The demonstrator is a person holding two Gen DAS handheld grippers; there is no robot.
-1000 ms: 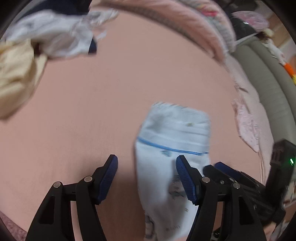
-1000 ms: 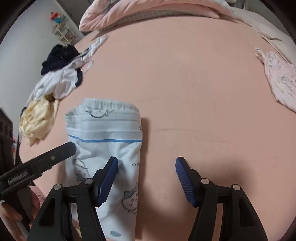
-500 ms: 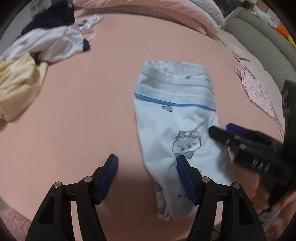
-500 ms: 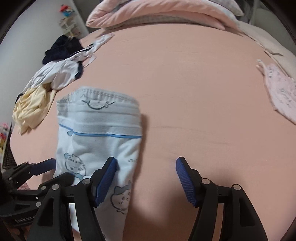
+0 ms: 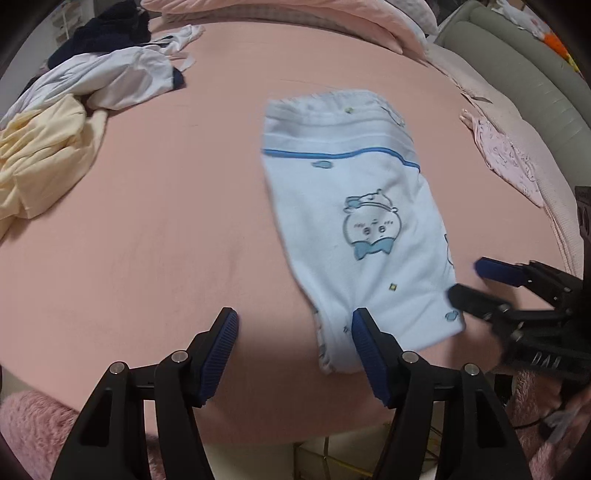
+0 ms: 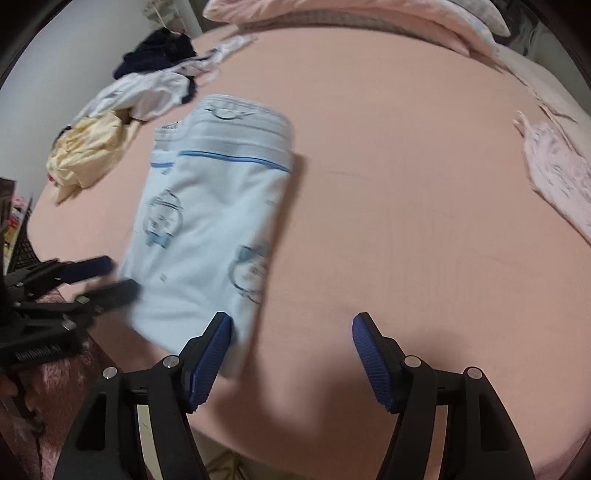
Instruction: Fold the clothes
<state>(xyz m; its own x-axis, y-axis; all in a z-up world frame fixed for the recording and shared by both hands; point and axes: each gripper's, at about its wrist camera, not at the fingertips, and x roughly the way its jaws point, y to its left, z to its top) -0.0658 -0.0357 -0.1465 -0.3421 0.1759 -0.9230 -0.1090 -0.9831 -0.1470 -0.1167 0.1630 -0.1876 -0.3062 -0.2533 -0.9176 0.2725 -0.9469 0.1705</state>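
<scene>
Light blue children's pants [image 5: 354,218] with cartoon prints and a blue stripe lie folded lengthwise on the pink bed sheet [image 5: 166,221], waistband at the far end. My left gripper [image 5: 295,336] is open near the bed's front edge, its right finger beside the leg hem. In the right wrist view the same pants [image 6: 210,225] lie left of centre, and my right gripper [image 6: 291,339] is open with its left finger at the hem corner. Each gripper shows in the other's view: the right gripper [image 5: 480,280] and the left gripper [image 6: 107,275], both open and holding nothing.
A pile of white, navy and yellow clothes [image 5: 74,103] lies at the far left of the bed. A pink patterned garment [image 6: 554,177] rests at the right. Pink pillows [image 5: 295,18] line the far side, a grey sofa [image 5: 524,62] beyond. A pink fuzzy sleeve [image 5: 33,424] is at the bottom left.
Both grippers have pulled back toward the bed's front edge, so more of the pants shows. The pants stay flat on the sheet.
</scene>
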